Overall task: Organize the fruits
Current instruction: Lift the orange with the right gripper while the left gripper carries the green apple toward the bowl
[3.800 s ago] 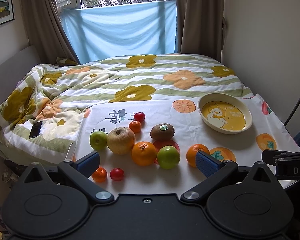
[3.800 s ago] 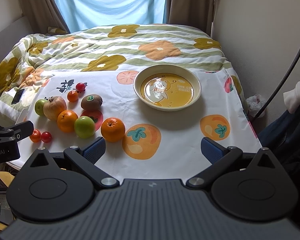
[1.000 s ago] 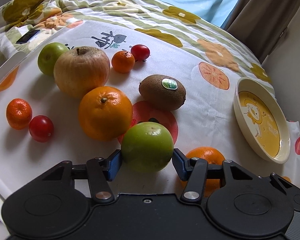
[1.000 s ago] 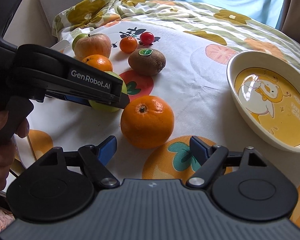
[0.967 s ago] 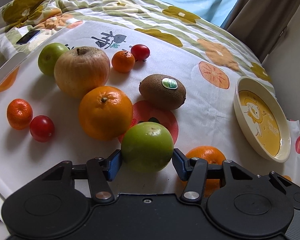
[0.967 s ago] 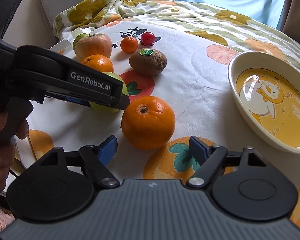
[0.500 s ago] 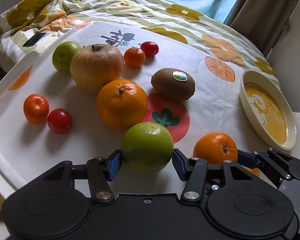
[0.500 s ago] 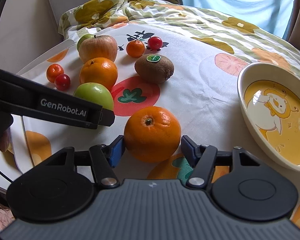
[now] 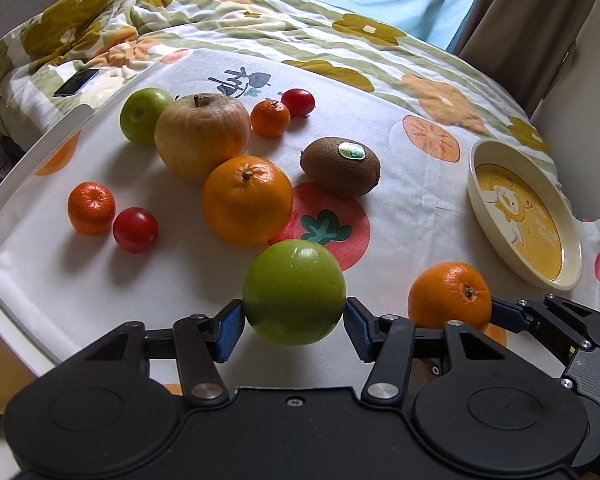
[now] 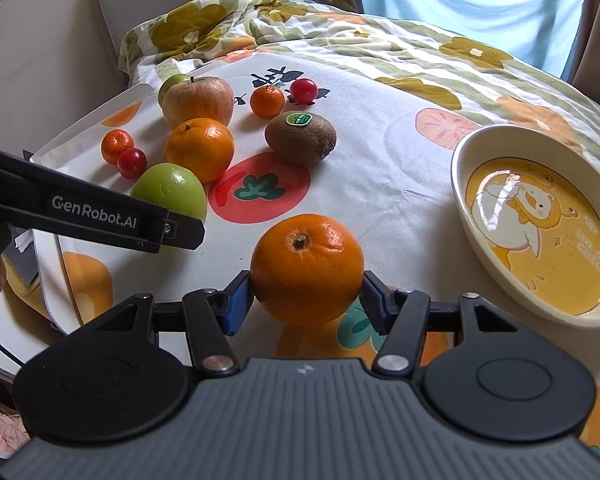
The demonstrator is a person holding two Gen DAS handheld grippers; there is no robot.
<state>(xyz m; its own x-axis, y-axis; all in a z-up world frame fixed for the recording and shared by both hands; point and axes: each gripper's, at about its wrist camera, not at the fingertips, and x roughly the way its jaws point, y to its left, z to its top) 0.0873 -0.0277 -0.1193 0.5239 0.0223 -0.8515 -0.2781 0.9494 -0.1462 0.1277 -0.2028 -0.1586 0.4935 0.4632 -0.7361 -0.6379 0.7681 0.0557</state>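
Note:
My left gripper is shut on a green apple and holds it above the white fruit-print cloth. My right gripper is shut on an orange, lifted just off the cloth; the orange also shows in the left wrist view. The green apple shows in the right wrist view, partly behind the left gripper's body. A cream bowl with a yellow duck picture sits empty to the right.
On the cloth to the left lie a second orange, a large yellowish apple, a small green apple, a kiwi, two mandarins and two cherry tomatoes. A phone lies on the quilt.
Both grippers closed on their fruit within the last second. Both have since risen and pulled back, carrying the green apple and the orange up off the cloth.

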